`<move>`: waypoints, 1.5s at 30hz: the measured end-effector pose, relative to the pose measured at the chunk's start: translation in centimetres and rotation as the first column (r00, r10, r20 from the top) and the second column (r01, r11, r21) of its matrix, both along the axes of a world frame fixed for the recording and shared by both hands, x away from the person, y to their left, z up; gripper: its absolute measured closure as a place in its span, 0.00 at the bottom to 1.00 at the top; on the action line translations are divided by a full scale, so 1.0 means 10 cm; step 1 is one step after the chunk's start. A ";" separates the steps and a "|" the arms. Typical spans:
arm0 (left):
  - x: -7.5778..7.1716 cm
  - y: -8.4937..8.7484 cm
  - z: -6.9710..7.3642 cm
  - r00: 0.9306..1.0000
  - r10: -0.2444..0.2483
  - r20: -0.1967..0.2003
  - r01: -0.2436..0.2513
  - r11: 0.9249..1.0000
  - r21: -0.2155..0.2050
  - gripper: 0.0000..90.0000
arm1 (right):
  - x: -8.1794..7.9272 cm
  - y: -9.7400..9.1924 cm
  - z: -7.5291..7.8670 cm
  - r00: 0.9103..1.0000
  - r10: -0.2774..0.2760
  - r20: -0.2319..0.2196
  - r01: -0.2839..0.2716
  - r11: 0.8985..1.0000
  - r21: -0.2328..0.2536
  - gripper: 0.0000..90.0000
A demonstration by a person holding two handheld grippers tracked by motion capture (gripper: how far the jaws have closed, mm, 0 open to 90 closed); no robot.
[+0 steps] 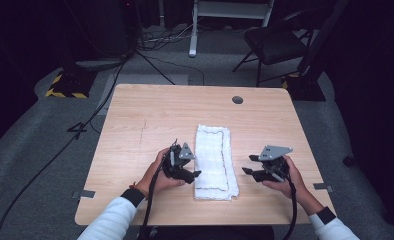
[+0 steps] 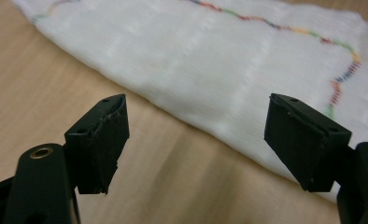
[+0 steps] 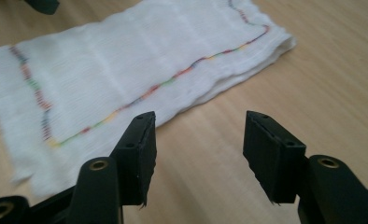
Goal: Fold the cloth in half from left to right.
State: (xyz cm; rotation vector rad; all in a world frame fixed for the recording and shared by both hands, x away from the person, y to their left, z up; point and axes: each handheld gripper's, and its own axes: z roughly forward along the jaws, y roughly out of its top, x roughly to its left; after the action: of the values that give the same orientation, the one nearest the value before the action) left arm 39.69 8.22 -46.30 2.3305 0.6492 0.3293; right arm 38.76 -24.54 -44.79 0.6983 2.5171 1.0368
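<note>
With both tools, left [image 1: 189, 169] and right [image 1: 251, 165], gaping empty beside the cloth [image 1: 214, 159], we risk pinching 1 layer and unfolding it.

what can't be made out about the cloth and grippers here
- Cloth: number of folded layers; too small in the high view, its side blurred in the left gripper view.
- Cloth's far end: cut off by the top edge in the left gripper view.
- Left gripper jaw gap: hidden by its own body in the high view.
- Dark disc on the table: too small to identify.
</note>
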 end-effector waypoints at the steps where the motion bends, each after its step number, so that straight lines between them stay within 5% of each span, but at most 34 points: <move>1: 0.06 -0.01 0.01 1.000 0.010 0.009 -0.010 1.000 0.003 0.24 | 0.08 0.02 0.01 1.000 -0.010 -0.002 0.010 1.000 0.003 0.50; 6: 0.46 -0.06 0.03 0.997 0.069 0.022 -0.069 0.998 -0.005 0.24 | 0.50 0.19 0.03 0.999 -0.040 0.026 0.041 0.999 -0.015 0.50; 8: 0.64 -0.08 0.02 0.995 0.098 0.004 -0.097 0.994 -0.043 0.24 | 0.67 0.27 0.02 0.999 -0.044 0.018 0.044 0.999 -0.005 0.50; 15: 1.18 -0.18 -0.10 0.978 0.210 -0.013 -0.210 0.977 -0.032 0.26 | 1.18 0.53 -0.14 0.993 -0.106 -0.048 0.107 0.994 0.027 0.52; 18: 1.31 -0.20 -0.17 0.968 0.250 -0.031 -0.251 0.967 -0.038 0.26 | 1.31 0.61 -0.18 0.991 -0.132 -0.035 0.132 0.991 0.009 0.51; 26: 1.42 -0.28 -0.31 0.955 0.286 -0.075 -0.289 0.956 -0.046 0.26 | 1.57 0.74 -0.33 0.975 -0.202 -0.088 0.199 0.979 -0.041 0.48; 34: 1.44 -0.27 -0.34 0.960 0.263 -0.098 -0.269 0.962 -0.054 0.28 | 1.63 0.70 -0.41 0.965 -0.194 -0.177 0.199 0.980 0.011 0.53; 37: 1.43 -0.27 -0.31 0.973 0.200 -0.116 -0.209 0.976 -0.068 0.45 | 1.62 0.72 -0.40 0.968 -0.172 -0.185 0.175 0.985 0.004 0.67; 42: 1.43 -0.31 -0.28 0.975 0.158 -0.157 -0.170 0.983 -0.066 0.73 | 1.58 0.75 -0.39 0.964 -0.159 -0.214 0.168 0.985 0.025 0.86; 45: 1.44 -0.31 -0.27 0.976 0.146 -0.159 -0.158 0.986 -0.062 0.81 | 1.57 0.75 -0.40 0.963 -0.159 -0.217 0.170 0.985 0.033 0.89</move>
State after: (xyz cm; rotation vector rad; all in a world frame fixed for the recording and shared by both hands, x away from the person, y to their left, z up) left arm 54.09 5.16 -49.00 2.2554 0.9038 0.1907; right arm 54.47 -17.01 -48.75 1.0670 2.5620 1.0193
